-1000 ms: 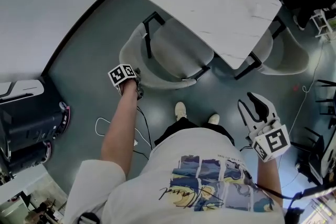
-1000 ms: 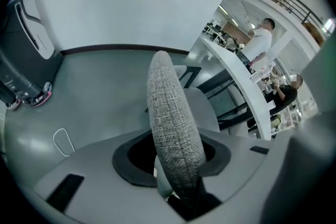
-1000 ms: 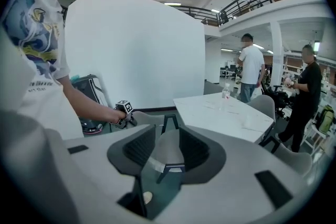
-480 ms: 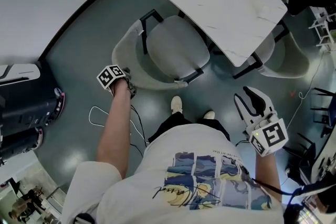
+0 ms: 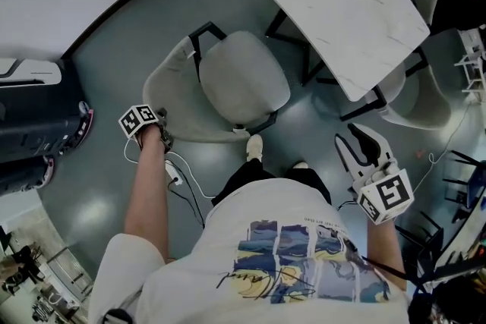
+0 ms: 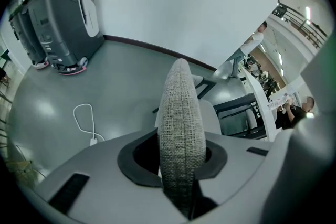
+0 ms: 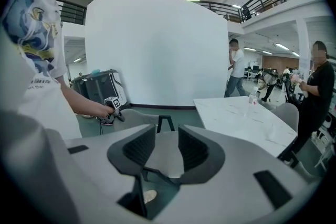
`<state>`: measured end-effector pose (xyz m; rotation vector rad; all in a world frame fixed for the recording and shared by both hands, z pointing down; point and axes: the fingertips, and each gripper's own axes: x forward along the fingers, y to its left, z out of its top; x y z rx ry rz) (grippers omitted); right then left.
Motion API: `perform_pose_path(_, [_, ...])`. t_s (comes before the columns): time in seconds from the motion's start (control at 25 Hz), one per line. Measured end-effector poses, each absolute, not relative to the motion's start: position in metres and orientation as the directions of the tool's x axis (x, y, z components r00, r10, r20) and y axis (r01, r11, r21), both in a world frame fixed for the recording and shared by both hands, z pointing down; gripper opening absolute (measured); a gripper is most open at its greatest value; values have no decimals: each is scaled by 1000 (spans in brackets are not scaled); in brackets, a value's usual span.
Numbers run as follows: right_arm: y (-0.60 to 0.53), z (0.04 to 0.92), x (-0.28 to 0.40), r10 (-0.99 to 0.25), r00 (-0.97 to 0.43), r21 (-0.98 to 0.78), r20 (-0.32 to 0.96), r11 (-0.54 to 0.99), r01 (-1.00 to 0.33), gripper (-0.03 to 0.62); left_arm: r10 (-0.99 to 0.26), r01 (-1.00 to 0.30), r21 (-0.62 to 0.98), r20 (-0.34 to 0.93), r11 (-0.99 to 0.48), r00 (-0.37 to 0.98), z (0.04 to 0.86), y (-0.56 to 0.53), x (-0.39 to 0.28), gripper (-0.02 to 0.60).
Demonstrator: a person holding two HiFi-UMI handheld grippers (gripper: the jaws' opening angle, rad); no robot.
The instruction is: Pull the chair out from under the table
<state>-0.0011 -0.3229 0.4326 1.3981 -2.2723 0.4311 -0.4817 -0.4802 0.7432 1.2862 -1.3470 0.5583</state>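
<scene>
Chair (image 5: 243, 83) standing clear of table (image 5: 342, 4), left gripper (image 5: 159, 134) on its back.
White marble-veined slab on black legs; glossy grey-green floor (image 5: 99, 193). The chair, a rounded tub with padded seat, sits beside the table's near edge. Left jaws pinch the backrest rim (image 6: 181, 113) (coarse grey weave, thick, rounded). Right gripper (image 5: 357, 142), jaws apart, holds nothing.

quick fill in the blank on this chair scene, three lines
1. The left tool grips the chair by its ____.
2. The right tool has its jaws apart and holds ____.
3. The cable beside the left tool is ____ in colour.

Missing words: backrest; nothing; white
</scene>
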Motion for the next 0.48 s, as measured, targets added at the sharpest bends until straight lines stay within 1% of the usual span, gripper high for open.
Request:
perform_pose_path(0.24, [-325,431,-21,-737,-436,-25,516,496,-868,130,-361,-900,329,907,284,218,743,-460,-532,97])
perform_pose_path(0.48, [-329,430,-24,-725,-462,-20,511,528,-849,130,-362,-912,305,911,274,196,744,-454,-541,110])
